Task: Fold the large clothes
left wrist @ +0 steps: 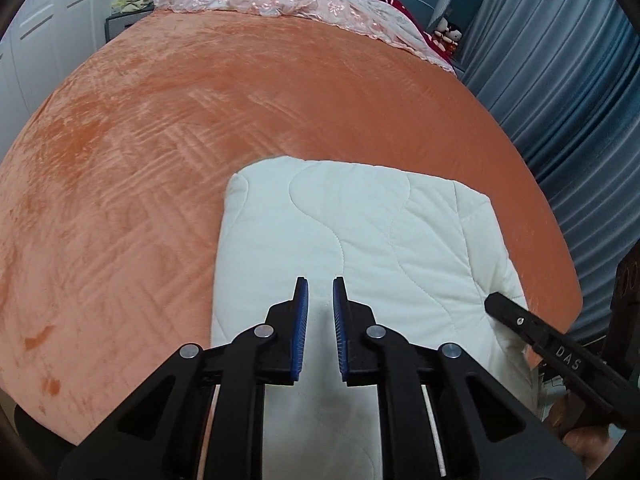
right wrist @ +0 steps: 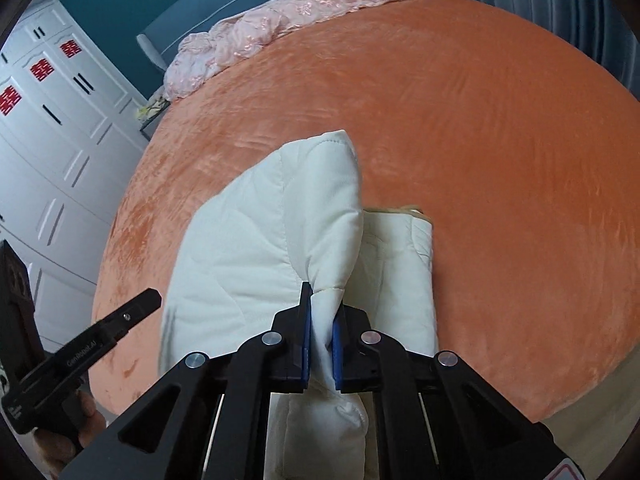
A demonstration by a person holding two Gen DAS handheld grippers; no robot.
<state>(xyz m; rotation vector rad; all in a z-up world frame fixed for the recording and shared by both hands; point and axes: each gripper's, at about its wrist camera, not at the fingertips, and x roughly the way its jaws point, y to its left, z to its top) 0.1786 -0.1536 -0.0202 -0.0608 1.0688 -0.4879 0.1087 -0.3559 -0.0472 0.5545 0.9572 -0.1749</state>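
Note:
A white quilted garment [left wrist: 360, 240] lies folded into a rectangle near the front edge of an orange bed [left wrist: 200, 120]. My left gripper [left wrist: 321, 296] hovers over its near part, jaws a little apart with nothing between them. My right gripper [right wrist: 322, 312] is shut on the garment's right edge [right wrist: 326, 300] and lifts that flap [right wrist: 288, 208] up off the lower layers [right wrist: 400, 264]. The right gripper also shows in the left wrist view [left wrist: 520, 320] at the garment's right side. The left gripper shows at the lower left of the right wrist view [right wrist: 132, 312].
A pink embroidered cover [left wrist: 280, 0] is bunched at the bed's head. Blue curtains [left wrist: 560, 80] hang right of the bed. White wardrobe doors [right wrist: 52, 128] stand left. A teal headboard [right wrist: 224, 4] is behind. A bedside table [left wrist: 120, 24] stands at the back left.

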